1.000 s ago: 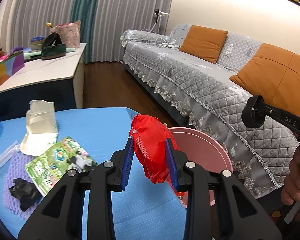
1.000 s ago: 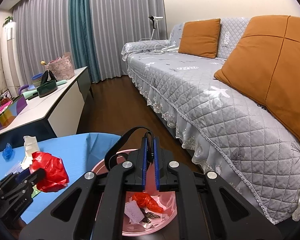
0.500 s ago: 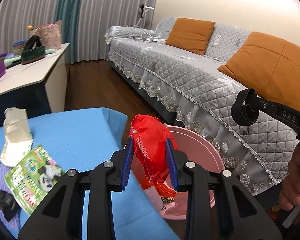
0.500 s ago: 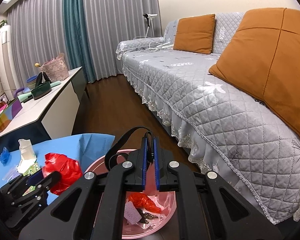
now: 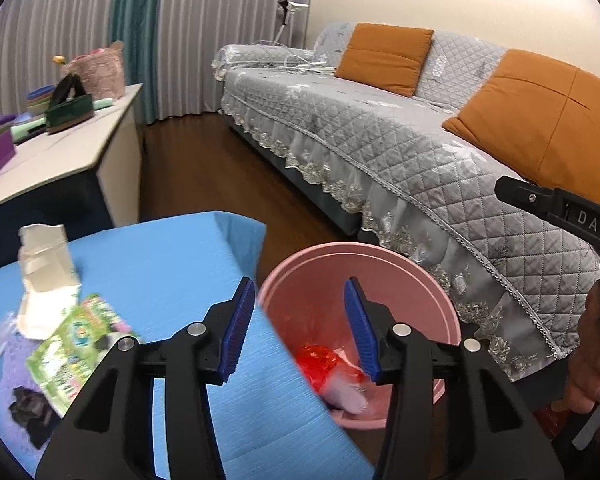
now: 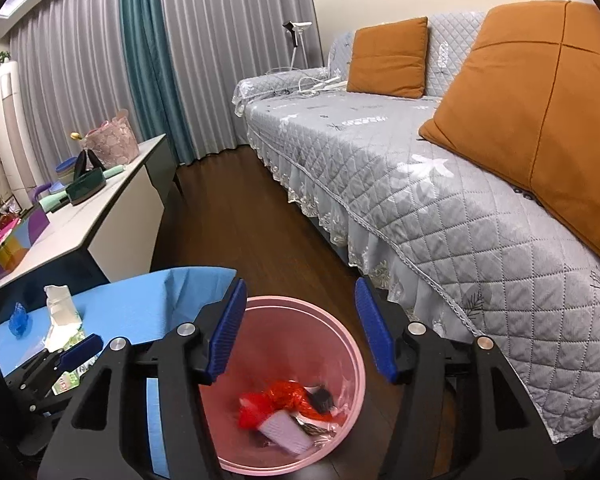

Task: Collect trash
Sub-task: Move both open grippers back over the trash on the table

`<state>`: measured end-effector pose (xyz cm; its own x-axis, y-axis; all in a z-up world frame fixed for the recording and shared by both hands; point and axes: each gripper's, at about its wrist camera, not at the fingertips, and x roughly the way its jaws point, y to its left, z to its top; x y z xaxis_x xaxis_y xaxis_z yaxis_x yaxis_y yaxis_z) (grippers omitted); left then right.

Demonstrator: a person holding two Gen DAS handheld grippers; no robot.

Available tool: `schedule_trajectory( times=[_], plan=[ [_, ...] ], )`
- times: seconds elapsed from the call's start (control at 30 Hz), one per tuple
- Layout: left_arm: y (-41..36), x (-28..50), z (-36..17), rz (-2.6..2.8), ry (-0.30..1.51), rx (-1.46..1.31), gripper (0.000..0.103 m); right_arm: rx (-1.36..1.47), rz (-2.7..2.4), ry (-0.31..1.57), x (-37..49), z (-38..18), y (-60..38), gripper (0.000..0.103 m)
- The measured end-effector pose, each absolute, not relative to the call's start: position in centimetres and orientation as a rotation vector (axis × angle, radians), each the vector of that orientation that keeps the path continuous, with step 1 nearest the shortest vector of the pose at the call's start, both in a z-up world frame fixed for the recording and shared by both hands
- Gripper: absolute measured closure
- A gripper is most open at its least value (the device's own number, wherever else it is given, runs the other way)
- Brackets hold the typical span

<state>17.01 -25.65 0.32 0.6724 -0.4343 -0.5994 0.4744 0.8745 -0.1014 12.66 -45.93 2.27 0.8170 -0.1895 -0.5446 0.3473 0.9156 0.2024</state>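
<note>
Opening over the pink bin (image 5: pixel 416 272), our left gripper (image 5: pixel 300 328) has nothing between its pads; the red wrapper (image 5: pixel 318 362) lies below it inside the bin. Our right gripper (image 6: pixel 300 332), jaws also opening and empty, hangs above the same bin beside the blue counter (image 5: pixel 172 264).

The table (image 5: pixel 172 276) is cut off at the left edge; the black scrap (image 5: pixel 30 406) is unreadable, the bin's (image 6: pixel 352 344) trash (image 6: pixel 284 404) blurred, its bottom hidden.
</note>
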Motion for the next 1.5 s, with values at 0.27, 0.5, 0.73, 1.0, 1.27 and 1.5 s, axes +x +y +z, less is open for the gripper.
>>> schedule_trajectory(
  times=[0.27,0.5,0.73,1.0,1.27,1.5],
  plan=[
    [-21.2,15.8,3.6,-0.442,0.621,0.049,0.056,0.261,-0.231,0.529,13.0,3.8,-42.2,0.046],
    [-16.4,14.8,6.7,-0.369,0.590,0.039,0.056,0.195,-0.168,0.435,12.4,5.6,-37.9,0.046],
    [-11.0,15.3,8.5,-0.311,0.585,-0.012,0.056,0.208,-0.094,0.449,13.1,6.0,-35.3,0.049],
    [-4.3,17.1,8.7,-0.221,0.595,-0.065,0.056,0.262,-0.061,0.491,14.4,5.6,-34.1,0.060],
    [1.7,19.0,6.8,-0.135,0.604,-0.068,0.056,0.238,0.015,0.537,16.8,4.1,-30.3,0.067],
    [7.0,20.1,3.5,-0.039,0.644,-0.117,0.056,0.213,0.101,0.583,19.3,2.5,-26.4,0.067]
  ],
)
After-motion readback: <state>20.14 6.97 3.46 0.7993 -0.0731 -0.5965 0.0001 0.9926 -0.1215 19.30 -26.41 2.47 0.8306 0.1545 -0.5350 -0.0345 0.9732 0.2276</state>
